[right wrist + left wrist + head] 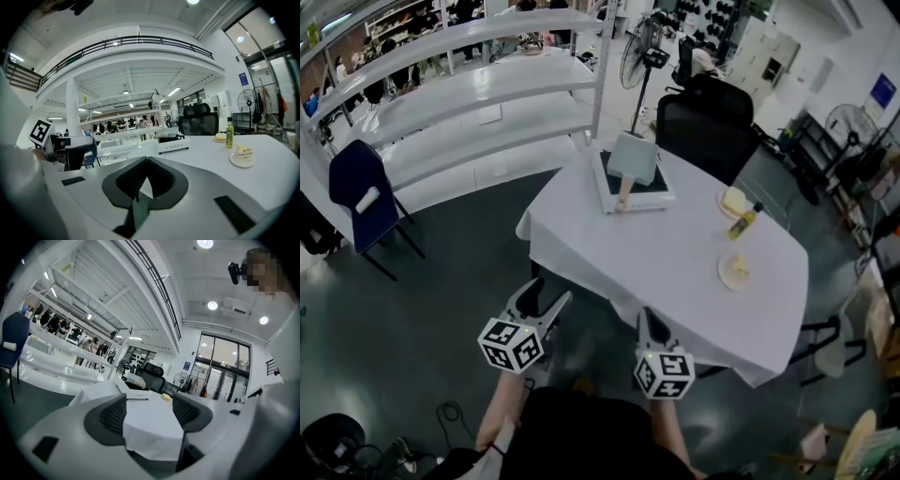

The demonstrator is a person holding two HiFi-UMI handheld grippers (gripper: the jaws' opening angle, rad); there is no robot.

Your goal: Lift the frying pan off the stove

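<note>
Head view: pan (pixel 634 156) on stove (pixel 649 197), far side of desk (pixel 656 267), handle (pixel 624 196) facing near. Left tool (pixel 542 299) spread, right tool (pixel 650 320) pressed together, both well short. Reach over, pinch handle, lift level.

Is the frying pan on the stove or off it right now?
On. The frying pan rests flat on the stove, handle pointing toward the person.

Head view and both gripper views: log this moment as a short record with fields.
frying pan: on the stove, handle toward the person, untouched
table: white cloth, stove at its far side
left gripper: fingers apart, empty, far from the pan
right gripper: fingers together, empty, at the table's near edge
other items: bottle and two plates of food, on the table's right
</note>
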